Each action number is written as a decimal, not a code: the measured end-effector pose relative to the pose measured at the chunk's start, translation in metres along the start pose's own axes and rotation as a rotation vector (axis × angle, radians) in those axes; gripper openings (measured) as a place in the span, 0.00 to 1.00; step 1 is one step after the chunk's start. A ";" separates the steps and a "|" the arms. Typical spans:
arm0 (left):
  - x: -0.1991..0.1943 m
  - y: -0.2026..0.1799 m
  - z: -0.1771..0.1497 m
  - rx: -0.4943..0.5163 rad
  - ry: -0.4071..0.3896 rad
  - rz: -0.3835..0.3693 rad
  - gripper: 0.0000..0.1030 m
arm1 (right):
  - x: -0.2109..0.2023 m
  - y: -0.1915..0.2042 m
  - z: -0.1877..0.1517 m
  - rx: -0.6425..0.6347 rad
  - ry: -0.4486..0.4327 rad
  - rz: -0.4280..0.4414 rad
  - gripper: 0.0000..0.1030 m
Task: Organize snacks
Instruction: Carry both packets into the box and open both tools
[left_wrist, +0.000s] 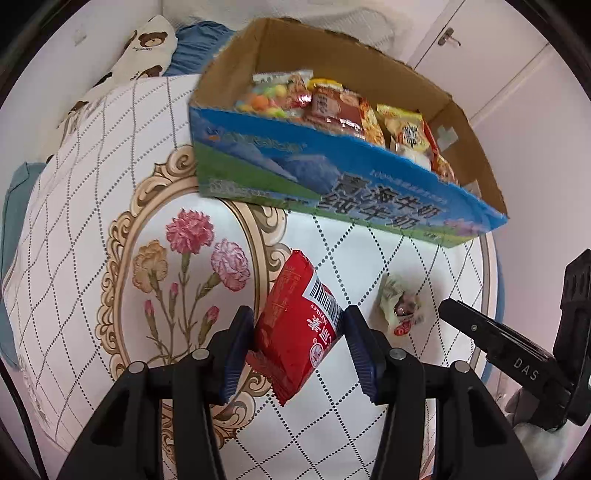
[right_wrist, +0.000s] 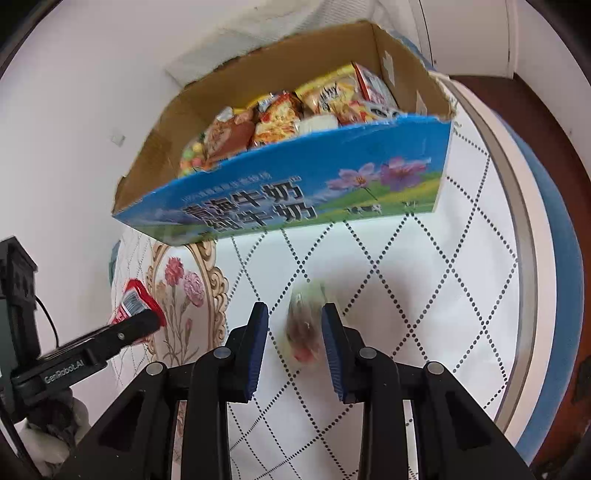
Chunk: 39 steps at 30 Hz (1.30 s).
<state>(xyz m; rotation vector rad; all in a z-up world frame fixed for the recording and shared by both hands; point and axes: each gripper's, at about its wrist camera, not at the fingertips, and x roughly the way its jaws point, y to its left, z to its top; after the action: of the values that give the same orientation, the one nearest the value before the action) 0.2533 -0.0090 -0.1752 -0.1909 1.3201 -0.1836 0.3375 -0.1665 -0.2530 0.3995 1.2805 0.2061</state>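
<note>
Snacks gripped in both tongs above the quilted bed cover (left_wrist: 332, 251): red packet (left_wrist: 295, 325) clamped between the blue pads of the left tongs (left_wrist: 295, 347), small pale-green wrapped snack (right_wrist: 304, 328), blurred, pinched in the closed right tongs (right_wrist: 295, 343). Beyond them on the bed cover, open cardboard box (left_wrist: 332, 184) with blue printed side, partly filled with assorted snack bags (left_wrist: 332, 107). Behind the box, bear-print pillow (left_wrist: 144, 48).

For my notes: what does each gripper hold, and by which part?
Left gripper: red snack packet, by its long side edges. Right gripper: small greenish snack packet, by its sides.
</note>
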 end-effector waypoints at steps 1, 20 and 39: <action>0.002 -0.004 -0.004 0.009 0.014 0.006 0.47 | 0.003 -0.003 -0.001 0.018 0.008 0.015 0.34; 0.024 0.005 0.001 -0.013 0.082 -0.018 0.47 | 0.041 0.021 -0.010 -0.068 -0.023 -0.014 0.53; -0.029 0.001 0.162 0.046 -0.065 0.101 0.47 | -0.010 0.044 0.159 -0.064 -0.133 0.048 0.68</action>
<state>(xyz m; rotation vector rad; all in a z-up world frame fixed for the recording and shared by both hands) 0.4039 0.0050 -0.1097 -0.0896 1.2562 -0.1210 0.4900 -0.1580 -0.1904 0.3830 1.1319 0.2566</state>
